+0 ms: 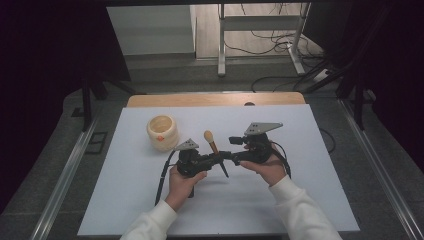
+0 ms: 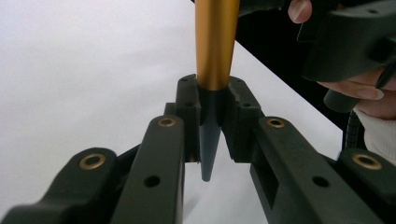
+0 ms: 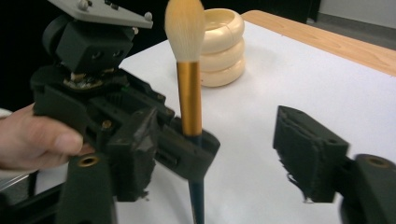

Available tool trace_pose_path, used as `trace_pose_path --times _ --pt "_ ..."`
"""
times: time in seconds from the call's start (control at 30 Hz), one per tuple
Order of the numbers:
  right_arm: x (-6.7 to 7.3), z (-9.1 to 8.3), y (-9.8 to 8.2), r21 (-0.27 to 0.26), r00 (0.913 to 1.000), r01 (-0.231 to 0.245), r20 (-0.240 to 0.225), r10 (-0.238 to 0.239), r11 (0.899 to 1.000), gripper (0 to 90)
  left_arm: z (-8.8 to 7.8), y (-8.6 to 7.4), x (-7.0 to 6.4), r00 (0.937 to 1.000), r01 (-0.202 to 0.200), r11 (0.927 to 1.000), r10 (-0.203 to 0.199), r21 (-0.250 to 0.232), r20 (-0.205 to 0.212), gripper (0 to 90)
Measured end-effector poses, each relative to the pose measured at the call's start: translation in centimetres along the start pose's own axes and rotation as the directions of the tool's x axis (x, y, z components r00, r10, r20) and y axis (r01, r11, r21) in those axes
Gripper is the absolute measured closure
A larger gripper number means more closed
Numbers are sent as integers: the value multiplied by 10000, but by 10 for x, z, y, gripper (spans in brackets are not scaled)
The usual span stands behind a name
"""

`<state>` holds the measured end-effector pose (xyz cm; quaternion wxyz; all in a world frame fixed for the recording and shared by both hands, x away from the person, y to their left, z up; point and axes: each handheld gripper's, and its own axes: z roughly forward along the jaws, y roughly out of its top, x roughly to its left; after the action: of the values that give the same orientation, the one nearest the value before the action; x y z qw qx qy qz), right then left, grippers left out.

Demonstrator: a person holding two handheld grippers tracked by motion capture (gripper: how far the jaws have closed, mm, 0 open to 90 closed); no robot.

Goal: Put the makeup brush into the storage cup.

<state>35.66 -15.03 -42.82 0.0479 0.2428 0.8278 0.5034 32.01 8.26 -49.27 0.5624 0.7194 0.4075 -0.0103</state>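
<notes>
A makeup brush with tan bristles, a gold ferrule and a dark pointed handle stands tilted above the white mat. My left gripper is shut on it. In the left gripper view the jaws of the left gripper clamp the dark handle just below the gold part of the brush. My right gripper faces it from the right, open. In the right gripper view the brush stands between the wide-apart jaws of the right gripper, nearer the left jaw and touching neither. A cream ribbed holder stands upright at the back left.
The white mat covers a wooden table. The holder stands behind the brush in the right gripper view. Metal rails run along both table sides. Desk legs and cables lie on the floor beyond.
</notes>
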Motion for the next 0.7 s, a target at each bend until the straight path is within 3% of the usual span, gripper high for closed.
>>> trace_pose_path --times 0.13,0.2,0.3,0.7 --pt "-2 -4 -2 130 9999 16 -156 -14 9999 243 -4 1 1 9999 -70 10000 70 -65 -100 783" --pt "-1 -8 -4 25 9997 225 33 -225 9997 192 -6 1 1 9998 -149 9998 147 -103 -128 783" --pt "-4 -14 -11 19 9996 115 258 -115 9999 148 -10 2 2 9993 -259 9996 255 -143 -283 783" --pt "-15 -35 -34 80 9970 -270 726 263 9996 136 -23 6 3 9991 -232 9986 215 -480 -353 783"
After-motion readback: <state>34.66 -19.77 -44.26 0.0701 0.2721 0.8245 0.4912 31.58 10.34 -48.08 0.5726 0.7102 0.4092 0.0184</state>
